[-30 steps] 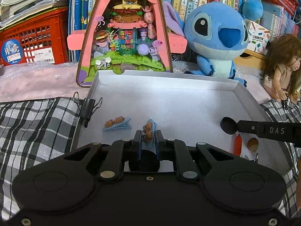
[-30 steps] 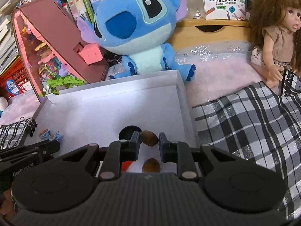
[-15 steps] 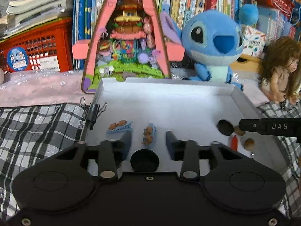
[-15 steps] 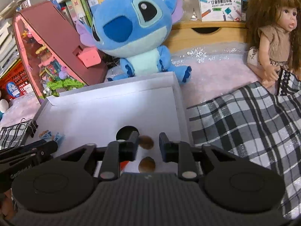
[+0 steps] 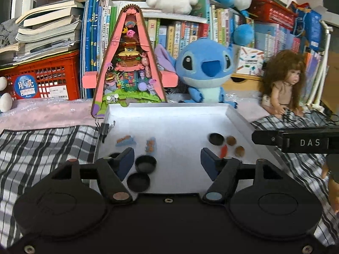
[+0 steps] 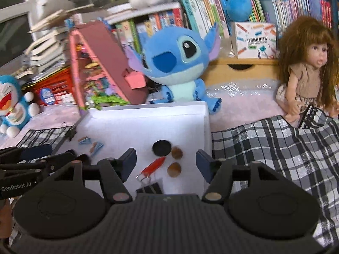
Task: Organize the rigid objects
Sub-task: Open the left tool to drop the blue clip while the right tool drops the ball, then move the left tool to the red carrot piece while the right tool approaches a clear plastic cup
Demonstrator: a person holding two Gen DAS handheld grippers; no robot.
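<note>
Fingers of left gripper [image 5: 167, 160] and right gripper [image 6: 166, 160] just opened wide, empty; clip [image 5: 150, 145], nut [image 6: 177, 152] released onto tray [image 5: 180, 124]

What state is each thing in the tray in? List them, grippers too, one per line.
left gripper: open, jaws just widened, nothing between them.
right gripper: open, jaws just widened, holding nothing.
white tray: flat on the checked cloth.
blue hair clips: lying loose, apart.
brown nuts: loose, side by side.
red clip: lying flat.
black round lids: lying flat in the tray.

"DAS" on the right tongs' [image 5: 296, 141] side arm, "GenRobot.AI" on the left tongs' [image 6: 19, 187] body.
</note>
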